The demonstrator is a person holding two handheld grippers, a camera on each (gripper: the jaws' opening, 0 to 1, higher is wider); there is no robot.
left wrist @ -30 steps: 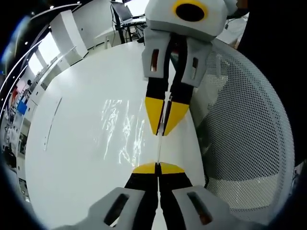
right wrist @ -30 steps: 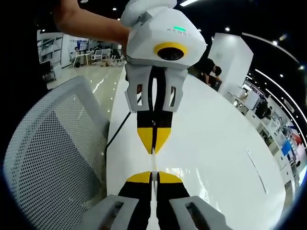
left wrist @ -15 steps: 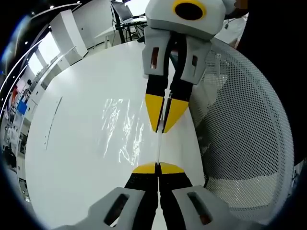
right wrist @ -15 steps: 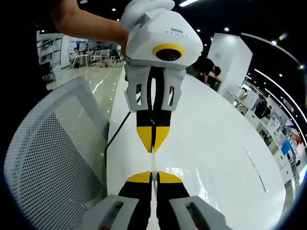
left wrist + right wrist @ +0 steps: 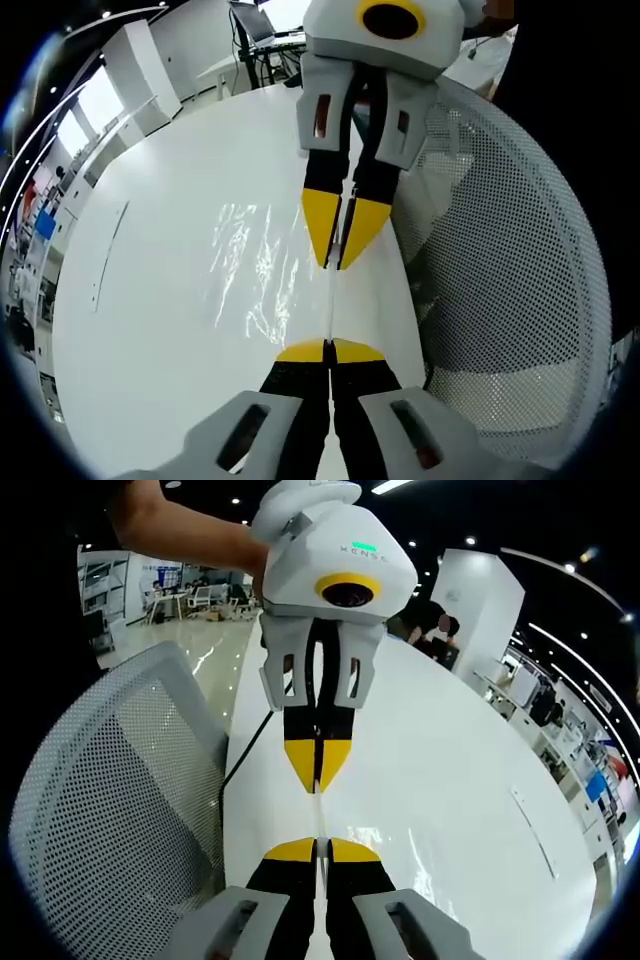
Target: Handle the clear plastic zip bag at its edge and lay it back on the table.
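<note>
Clear plastic zip bag [image 5: 262, 272] is seen held up over the white table [image 5: 150, 330], stretched edge-on between 2 grippers that face each other tip to tip. In the left gripper view the bag shows as glinting, crinkled film spread to the left of a thin bright line, its gripped edge, which runs from the left gripper [image 5: 329, 351] at the bottom up to the right gripper [image 5: 338, 262] above it. In the right gripper view the same edge is seen as a thin pale line between the right gripper [image 5: 317, 850] and the left gripper [image 5: 316, 785].

Both pairs of yellow-tipped jaws are pressed together on that edge, with no gap visible between them beyond the film itself.

Compared with 1 second ago, very little has altered. In each view the opposite gripper has drawn slightly away along the bag's edge, so the visible stretch of edge between the tips is a touch longer; the glinting film, the table and the mesh chair back [image 5: 520, 280] sit where they did. The grip on both sides is unchanged, and no release has been started.

It is judged that the edge has been pulled a little tauter and that the handling step is under way, while the laying down is not yet done: the bag must be lowered flat onto the table and both pairs of jaws opened. A slip of the thin film out of 1 pair of jaws is the likely risk if it is stretched further.
</note>
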